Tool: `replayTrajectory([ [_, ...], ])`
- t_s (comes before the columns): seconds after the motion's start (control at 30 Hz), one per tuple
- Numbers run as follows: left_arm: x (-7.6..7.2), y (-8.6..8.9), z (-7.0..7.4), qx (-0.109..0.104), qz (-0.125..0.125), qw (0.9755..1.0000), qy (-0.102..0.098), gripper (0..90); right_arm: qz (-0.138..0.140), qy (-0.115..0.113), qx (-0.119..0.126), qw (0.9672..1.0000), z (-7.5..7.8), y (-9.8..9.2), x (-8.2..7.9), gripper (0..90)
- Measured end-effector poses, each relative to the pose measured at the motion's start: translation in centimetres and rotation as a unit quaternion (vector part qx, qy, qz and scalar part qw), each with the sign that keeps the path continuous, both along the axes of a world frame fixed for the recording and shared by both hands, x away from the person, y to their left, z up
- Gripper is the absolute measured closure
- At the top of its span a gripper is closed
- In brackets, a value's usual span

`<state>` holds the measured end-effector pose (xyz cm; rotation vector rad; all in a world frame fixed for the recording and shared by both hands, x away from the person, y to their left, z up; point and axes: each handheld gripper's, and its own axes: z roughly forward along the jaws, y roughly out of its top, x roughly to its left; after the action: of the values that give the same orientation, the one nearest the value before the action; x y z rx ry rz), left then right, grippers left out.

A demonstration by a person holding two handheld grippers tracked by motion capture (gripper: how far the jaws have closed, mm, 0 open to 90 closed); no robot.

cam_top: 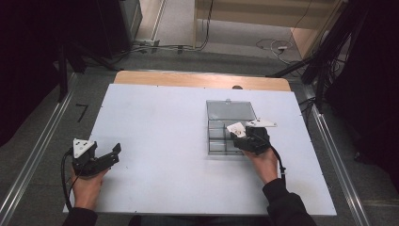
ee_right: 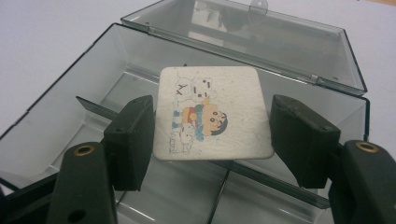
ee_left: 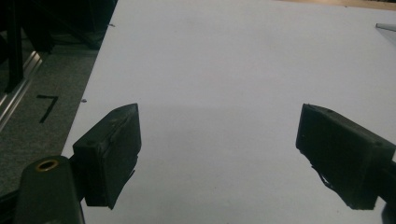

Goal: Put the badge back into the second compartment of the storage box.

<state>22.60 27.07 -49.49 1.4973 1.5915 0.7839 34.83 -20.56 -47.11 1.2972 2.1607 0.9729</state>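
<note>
- The clear box [ee_right: 60, 116] sits open-lidded on the table [cam_top: 155, 141]; we are loading it.
- Our left gripper [ee_left: 219, 154], well left of the box, hangs with jaws wide, empty.
- Our right gripper [ee_right: 212, 135] pinches the cartoon coaster [ee_right: 212, 112] above the box's compartments; next we lower and release.

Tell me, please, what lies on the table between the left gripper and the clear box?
Nothing: in the high view the white table is bare between the left gripper and the clear box.
</note>
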Motion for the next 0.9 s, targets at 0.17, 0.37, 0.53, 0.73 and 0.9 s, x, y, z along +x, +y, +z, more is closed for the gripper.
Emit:
replayTrajectory([
  [0.17, 0.0, 0.0, 0.0, 0.000, 0.000, 1.0000, 0.000, 14.7, 0.000, 0.001, -0.010, 0.9999, -0.3, 0.2, 0.3, 31.4],
  [0.37, 0.0, 0.0, 0.0, -0.001, 0.000, 1.0000, 0.000, 14.7, -0.006, 0.005, -0.019, 0.9998, -0.7, 0.5, 0.6, 31.4],
  [0.53, 0.0, 0.0, 0.0, 0.000, 0.000, 1.0000, 0.001, 14.6, -0.005, 0.003, -0.031, 0.9995, -0.9, 0.7, 0.7, 31.4],
  [0.73, 0.0, 0.0, 0.0, 0.000, -0.001, 1.0000, 0.001, 14.6, -0.005, 0.003, -0.040, 0.9992, -0.9, 0.9, 0.6, 31.4],
  [0.9, 0.0, 0.0, 0.0, 0.000, -0.001, 1.0000, 0.001, 14.6, -0.002, 0.000, -0.046, 0.9989, -0.9, 1.1, 0.6, 31.3],
])
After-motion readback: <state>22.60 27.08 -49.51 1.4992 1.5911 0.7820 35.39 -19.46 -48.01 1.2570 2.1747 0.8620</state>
